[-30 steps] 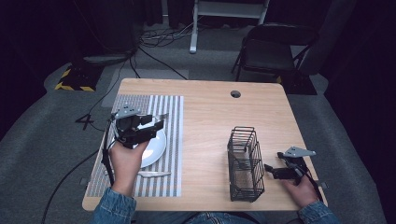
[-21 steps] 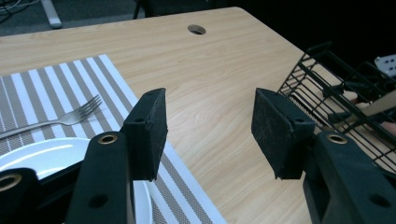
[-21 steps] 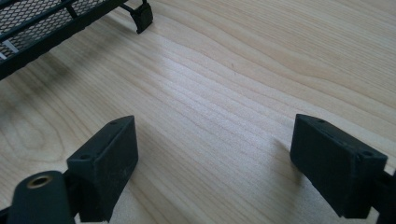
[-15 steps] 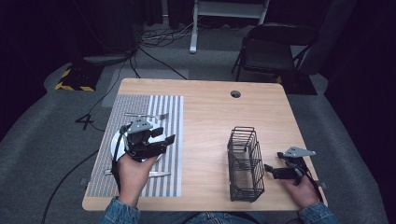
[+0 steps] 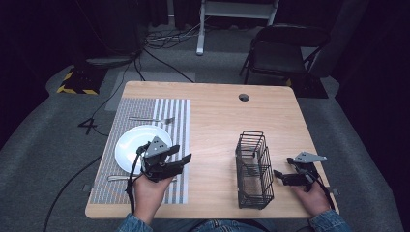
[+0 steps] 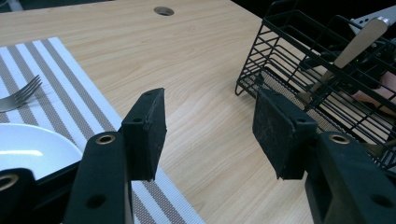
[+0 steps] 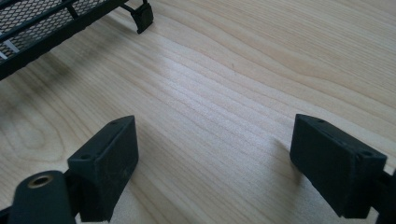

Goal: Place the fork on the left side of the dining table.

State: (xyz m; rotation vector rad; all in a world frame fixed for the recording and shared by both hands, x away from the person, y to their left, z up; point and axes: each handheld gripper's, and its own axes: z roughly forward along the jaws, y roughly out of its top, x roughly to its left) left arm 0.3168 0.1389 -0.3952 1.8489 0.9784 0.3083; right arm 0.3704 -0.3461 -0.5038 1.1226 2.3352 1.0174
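My left claw [image 5: 180, 162] hangs empty with jaws apart over the striped mat [image 5: 179, 116] edge, just right of the white plate [image 5: 128, 145]. My right claw [image 5: 279, 176] rests low on the desk [image 5: 217, 111], jaws wide apart and empty, beside the wire basket [image 5: 254, 169]. A fork [image 5: 150, 119] lies past the plate, a spoon [image 6: 355, 44] in the basket.

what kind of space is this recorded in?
Probably a lab or studio recording setup, not a home: dark surroundings, loose black floor cables, a black folding chair, and a light wooden table staged with place-setting props.
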